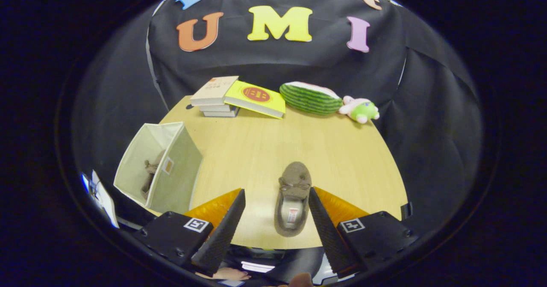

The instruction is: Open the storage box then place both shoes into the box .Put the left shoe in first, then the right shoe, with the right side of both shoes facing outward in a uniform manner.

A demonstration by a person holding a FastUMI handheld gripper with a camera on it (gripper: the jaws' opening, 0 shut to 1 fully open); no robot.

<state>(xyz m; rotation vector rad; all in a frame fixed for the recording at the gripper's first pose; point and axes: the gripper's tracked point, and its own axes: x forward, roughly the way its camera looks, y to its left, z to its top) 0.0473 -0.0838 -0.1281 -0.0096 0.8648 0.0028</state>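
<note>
A brown slipper-like shoe (293, 197) lies on the wooden table (265, 150), toe pointing away from me, between my fingers and nearer the right one. My gripper (277, 193) is open and neither finger touches the shoe. To the left, beyond the left finger, a pale fabric storage box (171, 176) stands open at the top. A second brown shoe (149, 173) rests inside it against the left wall, partly hidden by the box's near wall.
At the table's far edge sit a stack of books (218, 99) with a yellow book (256, 98) leaning on it, a watermelon-slice toy (310, 97) and a pink-and-green plush (361, 109). The near table edge runs just under my fingers.
</note>
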